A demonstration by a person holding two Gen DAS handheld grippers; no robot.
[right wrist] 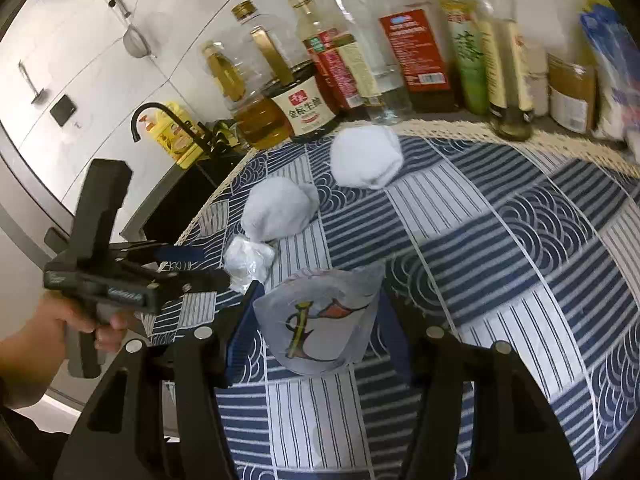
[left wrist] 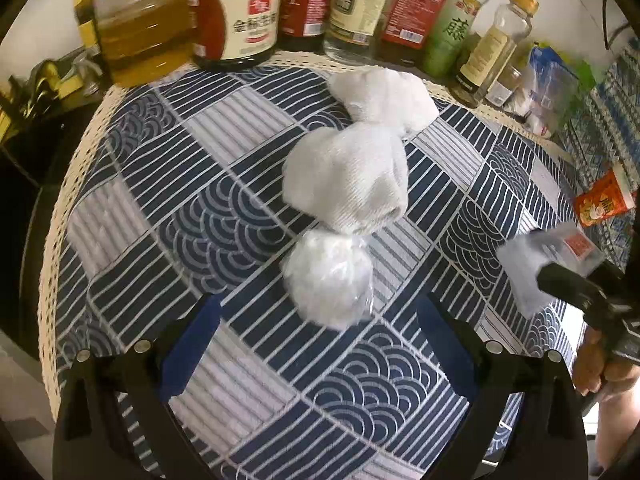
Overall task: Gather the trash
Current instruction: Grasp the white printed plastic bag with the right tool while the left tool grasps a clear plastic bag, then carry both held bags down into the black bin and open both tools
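Note:
Just beyond my left gripper (left wrist: 318, 342) a crumpled white wad wrapped in clear film (left wrist: 328, 280) lies on the blue patterned tablecloth (left wrist: 168, 184). The gripper is open, its blue pads (left wrist: 192, 344) wide apart and short of the wad. Two white rolled cloth balls lie farther back, one near (left wrist: 348, 178) and one far (left wrist: 384, 96). My right gripper (right wrist: 320, 336) is shut on a translucent plastic wrapper with a printed design (right wrist: 320, 320), held above the cloth. The right wrist view shows the left gripper (right wrist: 208, 266) beside the wad (right wrist: 248, 260); the left wrist view shows the right gripper's wrapper (left wrist: 556, 256).
Several oil and sauce bottles (left wrist: 236, 20) line the table's back edge, with jars and plastic bags (left wrist: 548, 76) at the back right. An orange packet (left wrist: 604, 202) lies at the right. A black faucet (right wrist: 160, 116) and sink sit past the table's left edge.

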